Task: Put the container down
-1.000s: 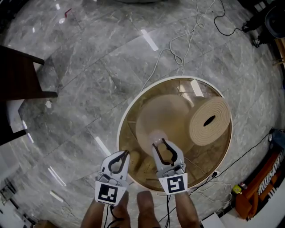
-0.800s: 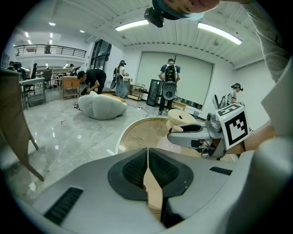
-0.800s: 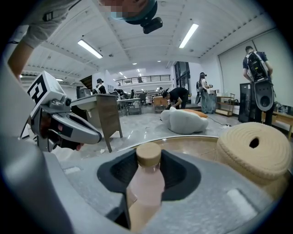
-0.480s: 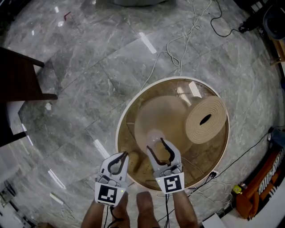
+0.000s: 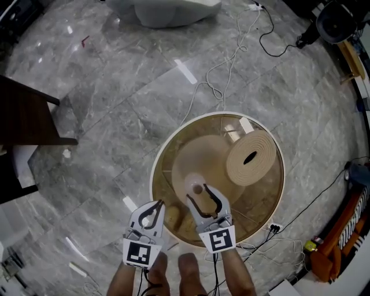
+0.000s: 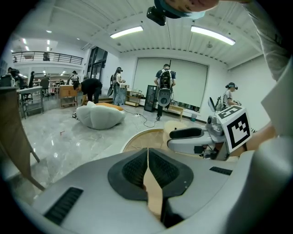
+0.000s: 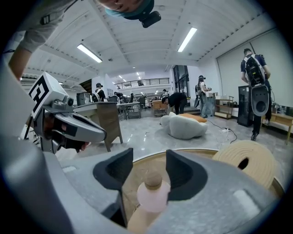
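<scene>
The container is a small pale pink bottle (image 5: 196,186) with a cork stopper. It stands upright on the round glass-topped table (image 5: 157,166). My right gripper (image 5: 198,194) sits around it, and its jaws are opening, with a gap on both sides of the bottle (image 7: 152,195). In the right gripper view the pads of the right gripper (image 7: 149,167) flank the cork without touching it. My left gripper (image 5: 155,207) hovers at the table's near left rim. Seen in its own view, the left gripper (image 6: 148,159) is shut with nothing in it.
A thick beige roll (image 5: 250,157) lies on the table's far right side. A white beanbag (image 5: 167,8) and cables (image 5: 231,58) lie on the marble floor beyond. Dark wooden furniture (image 5: 26,110) stands at left. Several people stand in the background (image 6: 163,87).
The right jaws have spread apart and let go of the bottle, which stands on the table. The left gripper has barely moved.
</scene>
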### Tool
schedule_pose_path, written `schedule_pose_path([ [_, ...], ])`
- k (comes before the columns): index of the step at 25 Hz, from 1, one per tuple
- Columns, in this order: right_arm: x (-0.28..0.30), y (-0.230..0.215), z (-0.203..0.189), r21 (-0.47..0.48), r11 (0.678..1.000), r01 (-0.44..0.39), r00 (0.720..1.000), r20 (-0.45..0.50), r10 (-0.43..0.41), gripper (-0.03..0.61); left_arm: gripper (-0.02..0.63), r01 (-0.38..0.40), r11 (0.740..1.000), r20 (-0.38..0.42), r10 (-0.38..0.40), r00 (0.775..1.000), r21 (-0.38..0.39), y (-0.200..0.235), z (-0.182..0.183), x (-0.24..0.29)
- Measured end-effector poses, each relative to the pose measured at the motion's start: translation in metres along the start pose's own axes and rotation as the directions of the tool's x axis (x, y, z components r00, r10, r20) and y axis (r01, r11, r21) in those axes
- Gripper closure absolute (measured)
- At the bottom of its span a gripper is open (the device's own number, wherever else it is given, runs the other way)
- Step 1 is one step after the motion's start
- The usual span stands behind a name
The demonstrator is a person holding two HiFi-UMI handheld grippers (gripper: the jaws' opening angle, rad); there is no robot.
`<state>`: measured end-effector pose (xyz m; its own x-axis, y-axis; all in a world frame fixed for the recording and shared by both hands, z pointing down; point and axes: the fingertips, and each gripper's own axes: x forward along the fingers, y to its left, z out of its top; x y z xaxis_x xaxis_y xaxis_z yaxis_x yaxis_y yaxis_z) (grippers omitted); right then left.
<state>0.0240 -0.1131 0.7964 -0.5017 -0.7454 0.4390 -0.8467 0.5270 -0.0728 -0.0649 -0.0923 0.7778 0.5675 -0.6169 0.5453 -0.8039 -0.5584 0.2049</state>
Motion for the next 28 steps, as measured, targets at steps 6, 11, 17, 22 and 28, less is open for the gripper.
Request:
schedule_pose_path([
  [6, -0.03, -0.006, 0.049, 0.01, 1.0, 0.029, 0.999, 0.026, -0.03, 0.354, 0.589, 0.011, 0.999, 0.04, -0.012, 0.999, 0.044, -0.012, 0.052, -0.023],
  [11, -0.058, -0.016, 0.091, 0.065, 0.995, 0.071, 0.995, 0.063, -0.075, 0.354, 0.589, 0.021, 0.997, 0.082, -0.027, 0.996, 0.078, -0.028, 0.102, -0.044],
  [17, -0.103, -0.031, 0.143, 0.107, 0.987, 0.119, 0.988, 0.091, -0.128, 0.355, 0.589, 0.043, 0.99, 0.112, -0.058, 0.992, 0.136, -0.053, 0.159, -0.069],
  [22, -0.145, -0.043, 0.187, 0.099, 0.978, 0.182, 0.974, 0.119, -0.193, 0.367, 0.589, 0.068, 0.973, 0.155, -0.104, 0.982, 0.22, -0.075, 0.209, -0.092],
  [28, -0.199, -0.052, 0.239, 0.091, 0.958, 0.273, 0.947, 0.149, -0.284, 0.393, 0.589, 0.106, 0.951, 0.18, -0.162, 0.97, 0.289, -0.101, 0.261, -0.121],
])
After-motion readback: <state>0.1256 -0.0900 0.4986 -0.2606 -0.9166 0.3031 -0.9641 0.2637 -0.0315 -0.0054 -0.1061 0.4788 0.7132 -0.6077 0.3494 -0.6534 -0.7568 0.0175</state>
